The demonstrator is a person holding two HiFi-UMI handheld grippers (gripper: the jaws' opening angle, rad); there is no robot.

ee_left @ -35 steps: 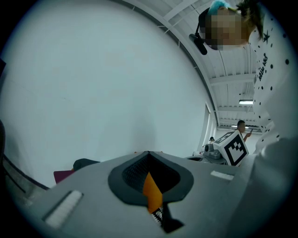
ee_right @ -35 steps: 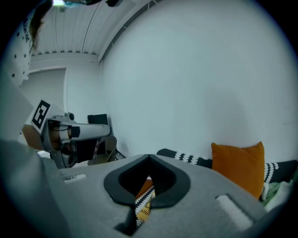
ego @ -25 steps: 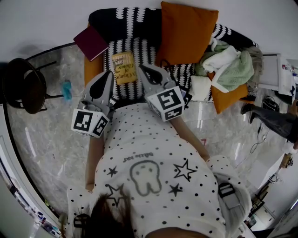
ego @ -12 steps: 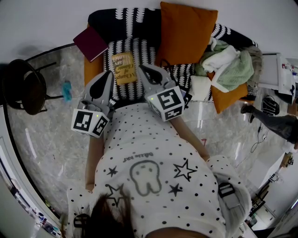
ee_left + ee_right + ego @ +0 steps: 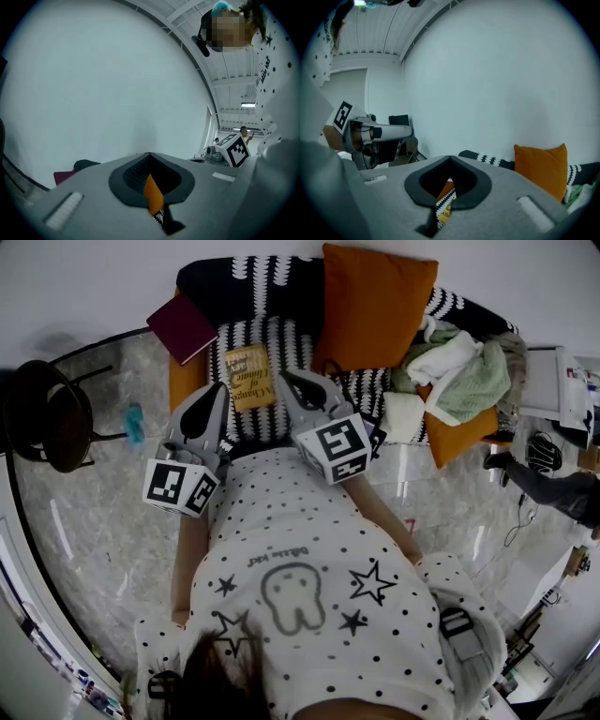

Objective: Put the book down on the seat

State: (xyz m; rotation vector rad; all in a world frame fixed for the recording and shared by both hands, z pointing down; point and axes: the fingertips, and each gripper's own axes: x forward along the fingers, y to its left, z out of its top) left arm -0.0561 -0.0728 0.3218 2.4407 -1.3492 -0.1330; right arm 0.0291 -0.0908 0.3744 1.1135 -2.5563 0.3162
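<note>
A yellow book (image 5: pixel 248 377) lies flat on the black-and-white patterned sofa seat (image 5: pixel 281 345), apart from both grippers. My left gripper (image 5: pixel 217 388) hovers just left of the book, jaws shut with nothing in them. My right gripper (image 5: pixel 286 379) sits just right of the book, also shut and empty. In the left gripper view the gripper (image 5: pixel 149 155) has its jaws together, with a strip of orange in the slit behind them. In the right gripper view the gripper (image 5: pixel 450 159) is closed too, and the yellow book (image 5: pixel 445 209) shows through the slit below.
A maroon book (image 5: pixel 183 326) rests on the sofa's left armrest. An orange cushion (image 5: pixel 375 306) leans on the backrest, and a pile of clothes (image 5: pixel 459 367) fills the right end. A black chair (image 5: pixel 47 413) stands on the floor at left.
</note>
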